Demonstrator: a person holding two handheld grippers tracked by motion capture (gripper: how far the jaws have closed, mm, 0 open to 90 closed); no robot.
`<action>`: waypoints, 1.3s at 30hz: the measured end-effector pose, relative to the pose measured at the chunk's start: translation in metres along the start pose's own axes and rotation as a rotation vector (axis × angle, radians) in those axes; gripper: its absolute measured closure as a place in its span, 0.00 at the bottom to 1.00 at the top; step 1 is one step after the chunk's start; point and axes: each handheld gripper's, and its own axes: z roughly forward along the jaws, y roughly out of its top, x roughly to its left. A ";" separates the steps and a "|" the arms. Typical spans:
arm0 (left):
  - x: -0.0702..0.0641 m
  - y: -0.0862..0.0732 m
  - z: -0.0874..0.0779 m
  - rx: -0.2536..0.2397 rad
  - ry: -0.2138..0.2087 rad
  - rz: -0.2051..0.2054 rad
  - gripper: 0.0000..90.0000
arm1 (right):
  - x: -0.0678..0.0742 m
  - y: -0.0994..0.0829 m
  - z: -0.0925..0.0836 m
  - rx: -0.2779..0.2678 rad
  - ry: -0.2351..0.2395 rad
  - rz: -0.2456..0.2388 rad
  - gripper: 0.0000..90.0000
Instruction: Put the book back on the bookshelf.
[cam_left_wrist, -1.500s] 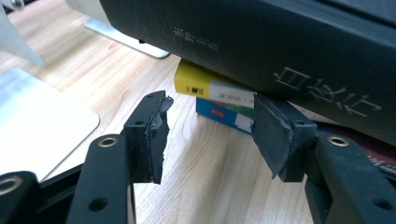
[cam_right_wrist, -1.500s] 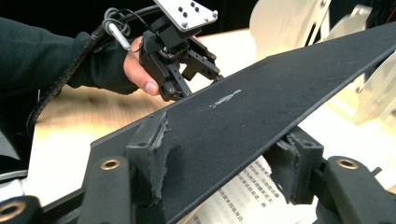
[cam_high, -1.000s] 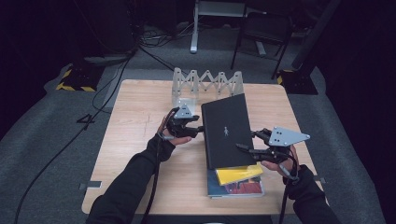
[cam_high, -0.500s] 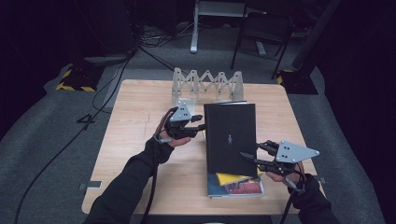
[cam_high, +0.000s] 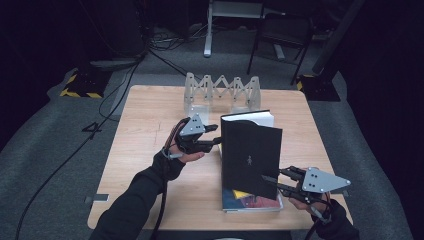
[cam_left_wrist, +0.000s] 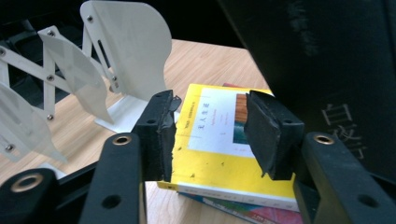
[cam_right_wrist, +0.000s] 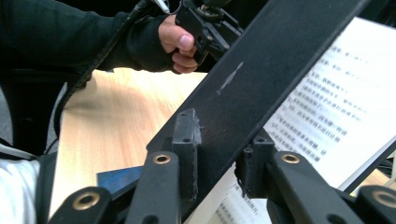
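Right claw (cam_high: 272, 183) pinching the raised cover of the black book (cam_high: 251, 155)

Its jaws have just been closing and now clamp the cover's lower edge, printed pages showing behind. The left claw (cam_high: 216, 142) sits part-open beside the book's left edge, gripping nothing. Beneath lies a yellow book (cam_left_wrist: 219, 140) atop the stack on the worktop (cam_high: 150, 130), near the white folding rack (cam_high: 222, 92).

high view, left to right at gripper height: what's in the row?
left gripper → black book, cover lifted → right gripper
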 end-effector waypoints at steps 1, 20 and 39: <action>-0.001 0.001 0.000 0.001 -0.001 0.005 0.56 | 0.001 -0.001 -0.001 -0.001 0.005 0.004 0.81; -0.030 -0.041 -0.019 0.198 -0.147 -0.017 0.23 | 0.002 -0.006 -0.003 0.000 0.025 0.032 0.84; -0.070 -0.051 0.020 0.199 -0.259 -0.042 0.23 | 0.003 -0.007 -0.003 -0.004 0.027 0.023 0.84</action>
